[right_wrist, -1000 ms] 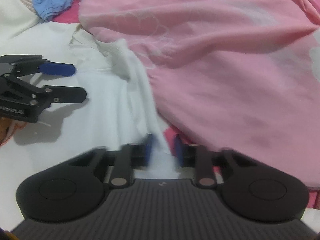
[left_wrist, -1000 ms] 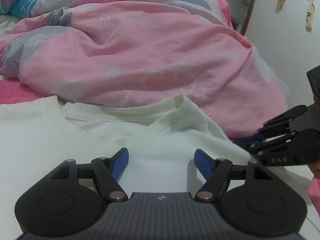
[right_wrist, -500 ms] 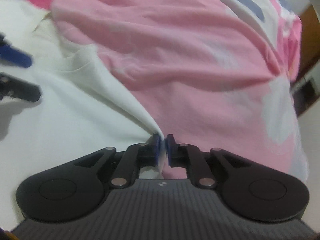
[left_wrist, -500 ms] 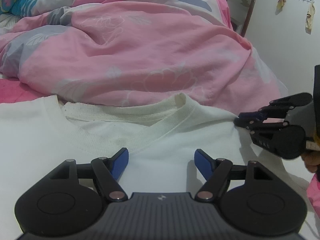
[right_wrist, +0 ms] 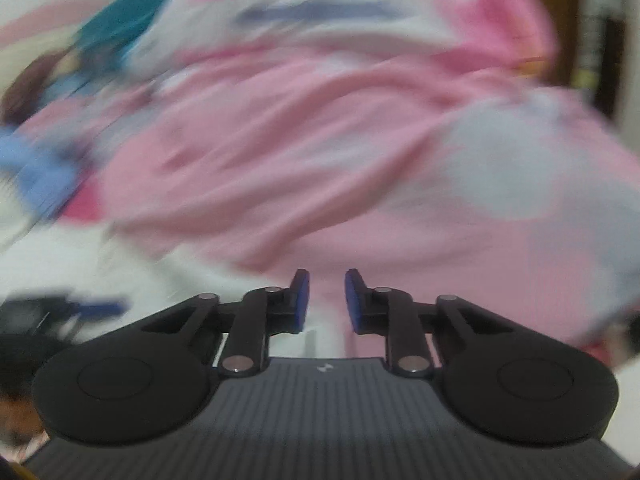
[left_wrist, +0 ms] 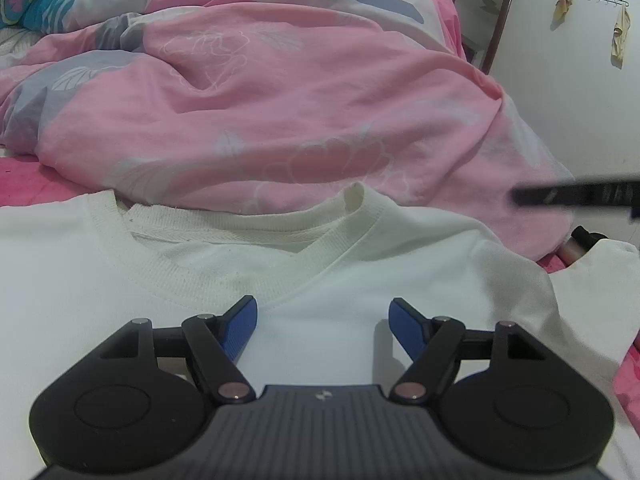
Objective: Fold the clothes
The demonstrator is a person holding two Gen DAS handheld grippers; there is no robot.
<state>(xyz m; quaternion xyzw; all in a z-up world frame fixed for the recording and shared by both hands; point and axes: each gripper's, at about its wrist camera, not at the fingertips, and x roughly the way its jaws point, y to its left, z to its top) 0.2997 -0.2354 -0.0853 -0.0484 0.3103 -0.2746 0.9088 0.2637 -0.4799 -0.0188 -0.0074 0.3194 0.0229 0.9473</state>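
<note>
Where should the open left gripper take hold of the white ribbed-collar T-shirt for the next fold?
Probably at the shoulder of the white ribbed-collar T-shirt, beside the raised collar tip. The cloth lies flat on the bed, so the left gripper would best come from above, angled down, and pinch a ridge there.

shirt [left_wrist: 328,280]: white | quilt [left_wrist: 300,120]: pink, grey-white floral | claw pads [left_wrist: 240,330]: blue

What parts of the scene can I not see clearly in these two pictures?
- Right wrist view: motion blur smears the pink quilt and white shirt; the left gripper is only a dark streak.
- Left wrist view: the right gripper is a blurred bar, cut by the right edge.
- Left wrist view: the left gripper body hides the shirt's lower part.
</note>
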